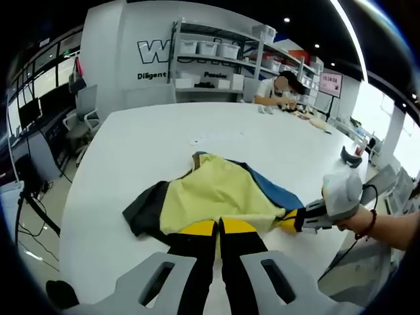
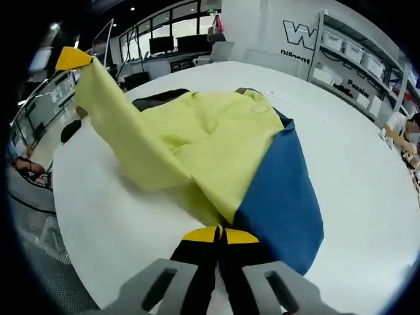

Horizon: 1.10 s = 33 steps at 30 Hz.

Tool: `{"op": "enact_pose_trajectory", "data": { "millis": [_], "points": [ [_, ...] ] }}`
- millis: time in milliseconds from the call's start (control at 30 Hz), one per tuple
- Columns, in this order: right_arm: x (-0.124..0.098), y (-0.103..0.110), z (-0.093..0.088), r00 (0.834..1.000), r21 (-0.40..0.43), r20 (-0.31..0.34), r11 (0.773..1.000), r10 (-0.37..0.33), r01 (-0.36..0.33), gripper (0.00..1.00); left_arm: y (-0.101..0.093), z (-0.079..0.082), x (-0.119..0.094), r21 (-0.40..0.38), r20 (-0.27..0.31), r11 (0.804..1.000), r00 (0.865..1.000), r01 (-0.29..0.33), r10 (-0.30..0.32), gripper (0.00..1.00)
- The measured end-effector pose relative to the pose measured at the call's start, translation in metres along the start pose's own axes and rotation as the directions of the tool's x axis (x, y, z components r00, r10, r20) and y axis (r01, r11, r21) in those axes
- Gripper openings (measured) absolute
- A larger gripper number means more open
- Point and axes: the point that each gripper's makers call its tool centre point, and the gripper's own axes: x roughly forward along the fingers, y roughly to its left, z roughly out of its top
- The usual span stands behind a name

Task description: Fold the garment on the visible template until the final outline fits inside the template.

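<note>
While both tools pinch cloth:
Left gripper (image 1: 217,230): clamped on the garment (image 1: 216,193), frame bottom.
Right gripper (image 2: 220,235): clamped on it too.
Table (image 1: 164,144): white.

Back wall (image 1: 141,59), left gripper view: large outlined letter "W" (image 1: 149,51), rest of word hidden behind shelving (image 1: 216,62). Below it, small dark word "Diligent" (image 1: 151,75); further right, between shelf posts, partial word starting "Pass".
Wall screen (image 1: 330,83) at far right: red panel with digits, too small to read.
Right gripper view: same wall, "W" (image 2: 296,34) with "Diligent" partly cut off beneath; "Passion" tilted between shelves.
</note>
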Motion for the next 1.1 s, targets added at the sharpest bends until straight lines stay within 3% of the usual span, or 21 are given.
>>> {"op": "enact_pose_trajectory", "data": {
  "millis": [67,167,233,367,533,667,833,1000,1100],
  "points": [
    [-0.010,0.003,-0.001,0.999,0.013,0.004,0.999,0.032,-0.032,0.00,0.003,-0.003,-0.001,-0.003,-0.015,1.000,1.000,-0.009,0.009,0.02],
    [-0.025,0.008,-0.007,0.998,-0.015,-0.018,0.998,0.060,-0.061,0.00,0.010,-0.016,-0.003,-0.021,-0.077,0.999,0.996,-0.041,0.040,0.02],
    [-0.033,0.012,-0.012,0.995,-0.056,-0.048,0.994,0.087,-0.090,0.00,0.013,-0.020,-0.004,-0.030,-0.089,0.999,0.995,-0.039,0.036,0.02],
    [-0.048,0.014,-0.022,0.992,-0.143,-0.100,0.985,0.080,-0.094,0.00,0.013,-0.032,-0.010,-0.036,-0.118,0.999,0.993,-0.031,0.027,0.02],
    [-0.066,0.020,-0.025,0.990,-0.141,-0.103,0.983,0.101,-0.115,0.00,0.018,-0.056,-0.017,-0.045,-0.201,0.998,0.979,-0.049,0.039,0.02],
    [-0.074,0.027,-0.031,0.986,-0.164,-0.123,0.978,0.110,-0.129,0.00,0.024,-0.089,-0.024,-0.054,-0.322,0.996,0.945,-0.072,0.051,0.02],
    [-0.079,0.038,-0.039,0.979,-0.210,-0.158,0.964,0.133,-0.164,0.00,0.025,-0.109,-0.029,-0.035,-0.362,0.996,0.930,-0.085,0.067,0.02],
    [-0.079,0.047,-0.048,0.971,-0.256,-0.191,0.947,0.147,-0.194,0.00,0.027,-0.135,-0.032,-0.041,-0.439,0.994,0.896,-0.098,0.070,0.02],
    [-0.076,0.047,-0.055,0.967,-0.252,-0.211,0.948,0.141,-0.194,0.00,0.027,-0.146,-0.030,-0.044,-0.455,0.994,0.887,-0.103,0.072,0.02]
  ]
}}
